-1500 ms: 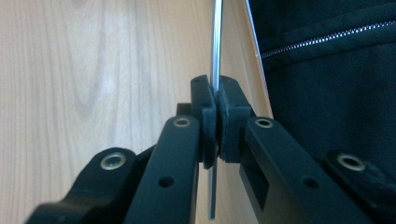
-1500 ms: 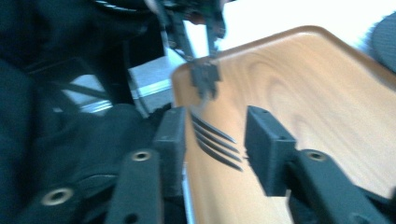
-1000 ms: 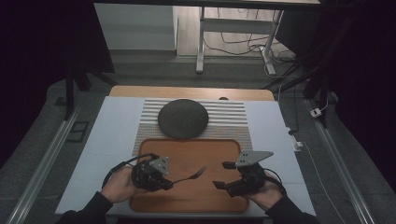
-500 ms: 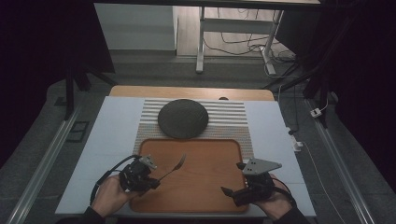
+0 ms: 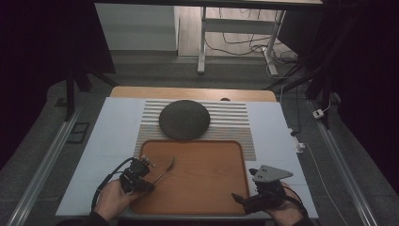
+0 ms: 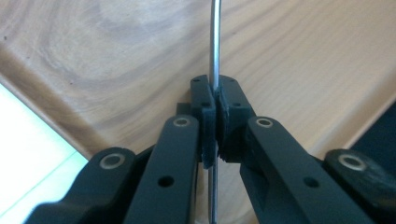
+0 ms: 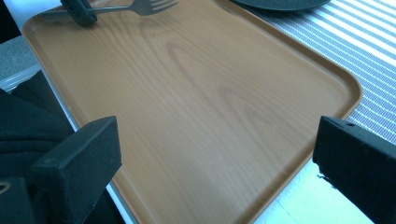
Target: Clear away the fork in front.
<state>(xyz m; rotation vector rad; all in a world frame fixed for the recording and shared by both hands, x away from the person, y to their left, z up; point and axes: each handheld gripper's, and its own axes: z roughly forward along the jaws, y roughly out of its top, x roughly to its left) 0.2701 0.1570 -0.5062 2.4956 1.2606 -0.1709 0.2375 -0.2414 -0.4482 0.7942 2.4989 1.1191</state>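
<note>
Black jaws of my right gripper (image 5: 239,201) stand wide at the near right corner of the wooden tray (image 5: 207,183), with nothing between them; they have just been opening, and in the right gripper view the two pads (image 7: 77,158) frame bare wood grain with the tray's rim curving past on the right; my right hand (image 5: 284,214) sits at the near edge of the table, the grey three-cornered plate (image 5: 270,173) on top of the gripper.

On the near left, my left hand (image 5: 112,200) holds the left gripper (image 5: 149,175) over the tray's left edge; its jaws are pinched tight on the handle of a metal fork (image 5: 164,168); in the left gripper view the thin steel handle (image 6: 215,42) runs straight up between the closed pads, with the tray's wood behind it and its rim at the lower left; the fork points away and to the right over the left part of the tray, tines (image 7: 156,5) at the far end; I cannot tell whether the tines touch the wood.

Farther off, beyond the tray's far rim, a dark round plate (image 5: 184,119) lies on a striped mat (image 5: 230,122), overlapping the tray's far edge slightly; the mat rests on the pale table top (image 5: 115,127).
</note>
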